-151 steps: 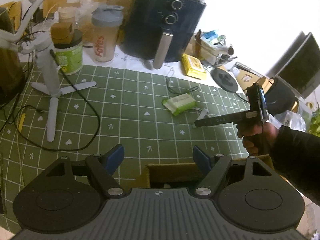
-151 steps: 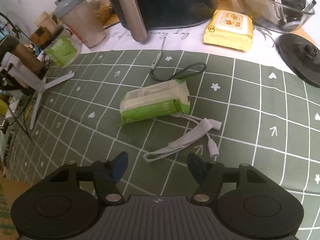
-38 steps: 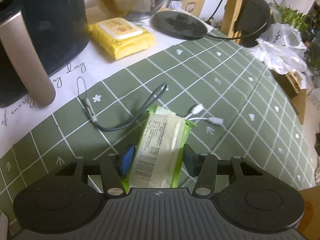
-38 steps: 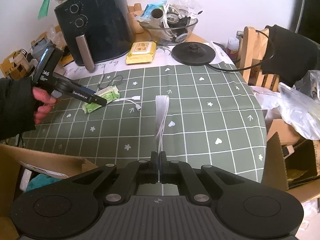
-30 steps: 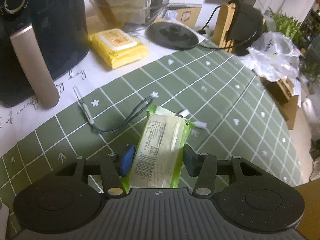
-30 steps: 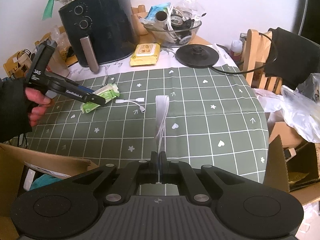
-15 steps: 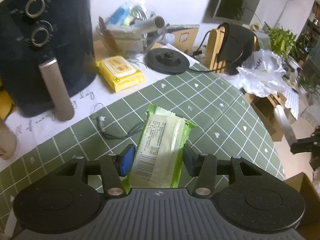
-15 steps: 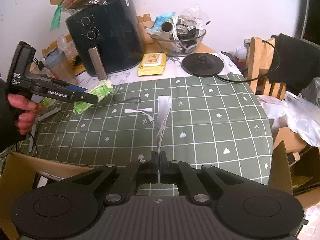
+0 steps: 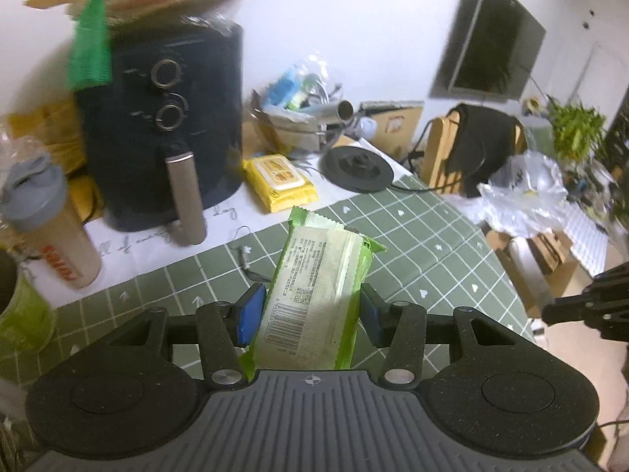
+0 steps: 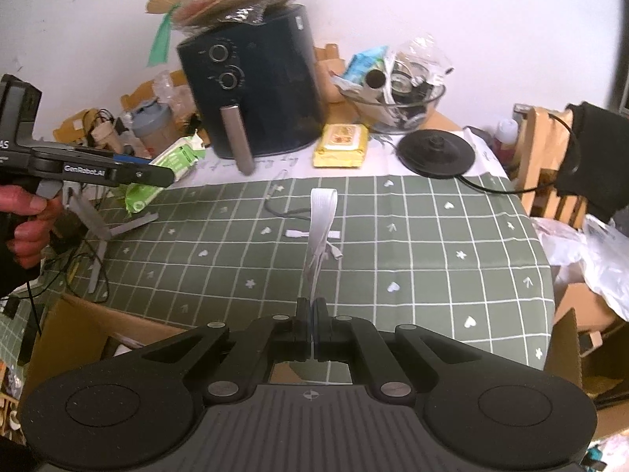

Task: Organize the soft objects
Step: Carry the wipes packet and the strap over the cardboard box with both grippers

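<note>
My left gripper [image 9: 310, 316] is shut on a green and white tissue pack [image 9: 318, 295], barcode side up, held well above the green checked tablecloth [image 9: 424, 244]. The right wrist view shows that same tissue pack [image 10: 169, 165] in the left gripper [image 10: 157, 176] at the left, a hand around its handle. My right gripper [image 10: 313, 330] is shut on a white fabric strap [image 10: 319, 232] that sticks up from the jaws in a loop. On the cloth lie a white adapter cable [image 10: 314, 236] and a dark lanyard [image 10: 283, 212].
A black air fryer [image 10: 255, 90], a yellow wipes pack [image 10: 341, 145], a glass bowl of clutter [image 10: 397, 102] and a black kettle base [image 10: 434, 153] stand at the back. An open cardboard box [image 10: 78, 338] sits below the table's near edge. A chair [image 10: 550, 157] stands at the right.
The left gripper has risen off the cloth with the tissue pack and tilted up, so more of the room shows. The right gripper rose slightly, still holding the strap.
</note>
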Demonstrator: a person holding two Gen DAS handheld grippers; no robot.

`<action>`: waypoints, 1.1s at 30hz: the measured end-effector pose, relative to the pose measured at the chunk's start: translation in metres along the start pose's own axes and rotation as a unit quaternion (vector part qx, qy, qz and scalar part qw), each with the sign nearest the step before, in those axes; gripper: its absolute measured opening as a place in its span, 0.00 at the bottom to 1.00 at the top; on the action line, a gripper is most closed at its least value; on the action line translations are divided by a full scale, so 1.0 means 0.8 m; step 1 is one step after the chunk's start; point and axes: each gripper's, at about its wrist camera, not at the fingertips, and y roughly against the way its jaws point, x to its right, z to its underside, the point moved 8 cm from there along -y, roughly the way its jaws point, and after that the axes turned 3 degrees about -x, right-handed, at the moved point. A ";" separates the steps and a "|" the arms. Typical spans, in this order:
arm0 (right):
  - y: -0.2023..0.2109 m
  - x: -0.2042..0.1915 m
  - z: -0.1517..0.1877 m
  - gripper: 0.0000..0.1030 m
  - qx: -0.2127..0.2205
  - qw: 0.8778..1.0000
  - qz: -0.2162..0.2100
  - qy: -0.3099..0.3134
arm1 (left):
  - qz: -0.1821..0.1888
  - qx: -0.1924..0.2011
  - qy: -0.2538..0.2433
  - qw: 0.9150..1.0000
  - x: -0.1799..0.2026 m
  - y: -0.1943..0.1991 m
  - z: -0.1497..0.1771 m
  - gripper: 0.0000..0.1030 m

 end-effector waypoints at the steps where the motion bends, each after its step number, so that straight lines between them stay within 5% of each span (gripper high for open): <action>1: 0.002 -0.003 -0.001 0.03 0.002 1.000 -0.004 0.003 | -0.004 0.002 0.003 1.000 0.001 0.006 0.002 0.48; 21: 0.033 -0.035 0.011 0.03 0.020 0.997 -0.065 0.041 | -0.073 0.006 0.075 0.995 0.041 0.109 0.085 0.47; 33: 0.055 -0.053 0.028 0.03 0.022 0.993 -0.095 0.064 | -0.082 -0.022 0.138 0.987 0.074 0.122 0.143 0.49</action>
